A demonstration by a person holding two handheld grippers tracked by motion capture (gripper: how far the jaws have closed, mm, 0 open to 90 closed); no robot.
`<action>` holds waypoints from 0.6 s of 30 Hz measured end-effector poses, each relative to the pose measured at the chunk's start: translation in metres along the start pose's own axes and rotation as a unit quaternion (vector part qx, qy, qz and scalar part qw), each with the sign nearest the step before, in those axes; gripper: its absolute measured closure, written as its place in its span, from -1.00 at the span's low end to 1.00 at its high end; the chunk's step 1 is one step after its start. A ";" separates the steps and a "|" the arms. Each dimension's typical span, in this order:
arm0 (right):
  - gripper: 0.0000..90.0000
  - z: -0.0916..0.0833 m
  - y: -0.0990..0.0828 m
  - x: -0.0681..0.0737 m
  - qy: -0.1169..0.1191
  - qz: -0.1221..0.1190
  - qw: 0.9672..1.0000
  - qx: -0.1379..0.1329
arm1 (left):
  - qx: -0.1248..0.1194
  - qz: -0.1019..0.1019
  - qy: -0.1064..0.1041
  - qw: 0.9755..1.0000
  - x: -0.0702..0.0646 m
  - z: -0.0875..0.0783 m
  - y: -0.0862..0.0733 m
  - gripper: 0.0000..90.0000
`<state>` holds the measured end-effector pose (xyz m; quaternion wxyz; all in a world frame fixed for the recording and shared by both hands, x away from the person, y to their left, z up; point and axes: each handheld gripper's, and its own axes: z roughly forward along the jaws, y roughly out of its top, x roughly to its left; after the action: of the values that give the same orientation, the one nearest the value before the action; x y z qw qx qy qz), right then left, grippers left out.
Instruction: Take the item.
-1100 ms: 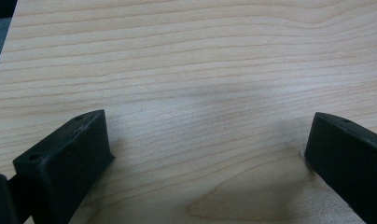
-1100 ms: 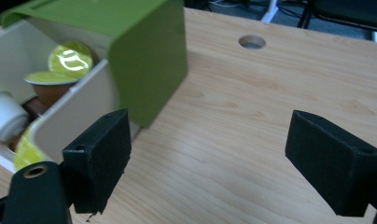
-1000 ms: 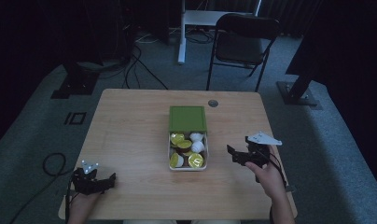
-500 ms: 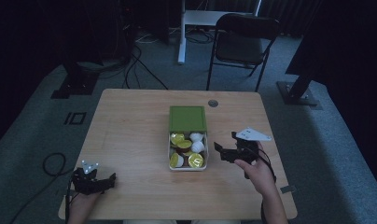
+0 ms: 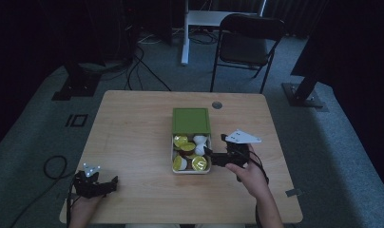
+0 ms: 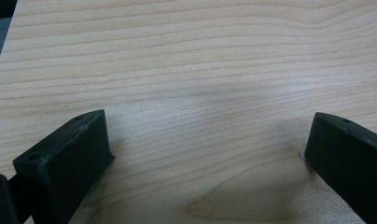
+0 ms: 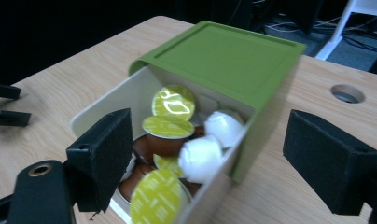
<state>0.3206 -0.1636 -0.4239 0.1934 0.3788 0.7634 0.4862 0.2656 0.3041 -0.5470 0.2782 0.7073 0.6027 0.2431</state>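
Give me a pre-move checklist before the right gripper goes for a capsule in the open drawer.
1. Right gripper open: ok, jaws wide apart.
2. Nothing held between its jaws: ok.
3. Drawer pulled out of green box: ok.
4. Capsules exposed on top: ok, but piled at angles.
5. Gripper lined up on one capsule: cannot tell.
6. Left gripper out of the way: ok, open at the table's near left corner.

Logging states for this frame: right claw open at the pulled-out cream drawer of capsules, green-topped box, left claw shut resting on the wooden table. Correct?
Not quite: the left claw is open, not shut. The left gripper view shows its two black jaws wide apart over the bare light wooden table. The rest holds: the right claw is open at the pulled-out cream drawer of capsules under the green box top.
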 end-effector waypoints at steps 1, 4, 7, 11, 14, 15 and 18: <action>-0.65 0.002 0.000 0.003 0.003 0.000 1.000 0.001 | 0.000 0.000 0.000 1.000 0.000 0.000 0.000 -0.99; -0.65 0.007 0.001 0.009 0.011 -0.004 1.000 0.002 | 0.000 0.000 0.000 1.000 0.000 0.000 0.000 -0.99; -0.65 0.013 0.001 0.016 0.016 -0.010 1.000 0.003 | 0.000 0.000 0.000 1.000 0.000 0.000 0.000 -0.99; -0.65 0.020 0.000 0.026 0.029 -0.015 0.999 0.006 | 0.000 0.000 0.000 1.000 0.000 0.000 0.000 -0.99; -0.65 0.026 -0.001 0.032 0.035 -0.015 0.999 0.007 | 0.000 0.000 0.000 1.000 0.000 0.000 0.000 -0.99; -0.63 0.027 -0.002 0.033 0.038 -0.014 0.999 0.008 | -0.001 0.000 0.000 1.000 0.000 0.000 0.000 -0.99; -0.63 0.032 -0.006 0.038 0.040 -0.013 0.999 0.012 | -0.001 -0.001 0.000 1.000 0.000 0.000 0.000 -0.99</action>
<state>0.3152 -0.1172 -0.4406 0.1641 0.3512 0.7812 0.4893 0.2657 0.3041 -0.5472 0.2790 0.7067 0.6028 0.2435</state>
